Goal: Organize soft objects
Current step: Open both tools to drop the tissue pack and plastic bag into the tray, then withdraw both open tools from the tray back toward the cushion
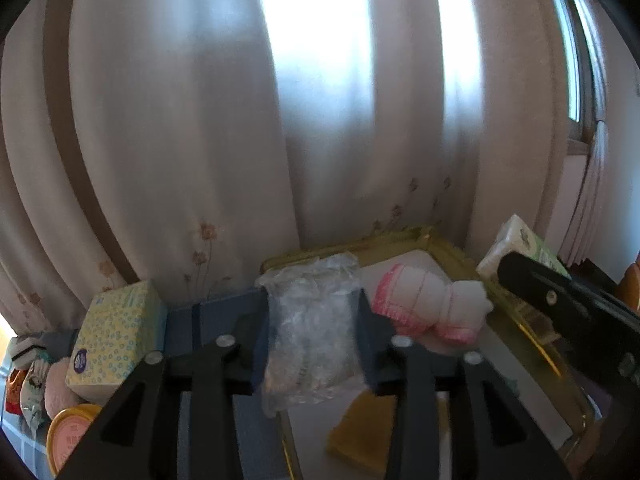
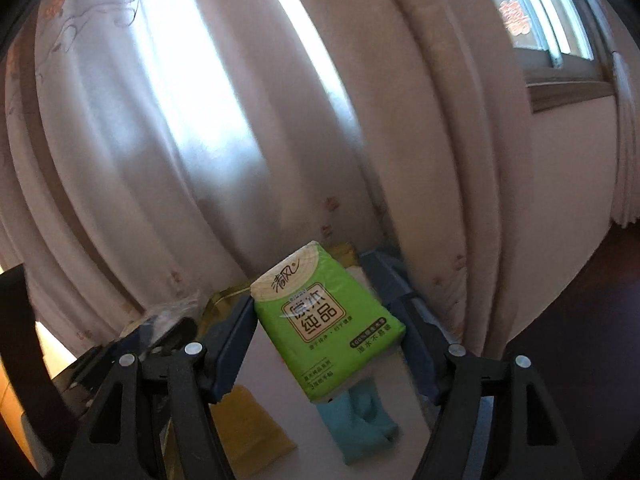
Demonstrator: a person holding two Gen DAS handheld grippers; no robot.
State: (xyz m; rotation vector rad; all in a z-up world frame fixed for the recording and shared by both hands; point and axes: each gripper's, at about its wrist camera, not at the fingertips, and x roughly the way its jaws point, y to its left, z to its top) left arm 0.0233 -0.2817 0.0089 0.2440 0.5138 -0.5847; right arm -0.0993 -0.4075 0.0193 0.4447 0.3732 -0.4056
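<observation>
My left gripper [image 1: 314, 332] is shut on a clear crinkled plastic bag [image 1: 310, 336] and holds it above the left edge of a gold-rimmed tray [image 1: 532, 336]. On the tray lie a pink and white rolled towel toy [image 1: 424, 304] and a yellow cloth [image 1: 364, 436]. My right gripper [image 2: 326, 320] is shut on a green tissue pack [image 2: 326, 320] and holds it above the tray, over a teal cloth [image 2: 364, 424] and the yellow cloth [image 2: 248, 428]. The right gripper with the pack also shows in the left wrist view [image 1: 520, 248].
A yellow patterned tissue pack [image 1: 116, 340] stands left of the tray. Snack bags [image 1: 28, 388], a pink puff [image 1: 60, 388] and a yellow-lidded tub [image 1: 68, 432] lie at the far left. A curtain [image 1: 280, 120] hangs close behind everything.
</observation>
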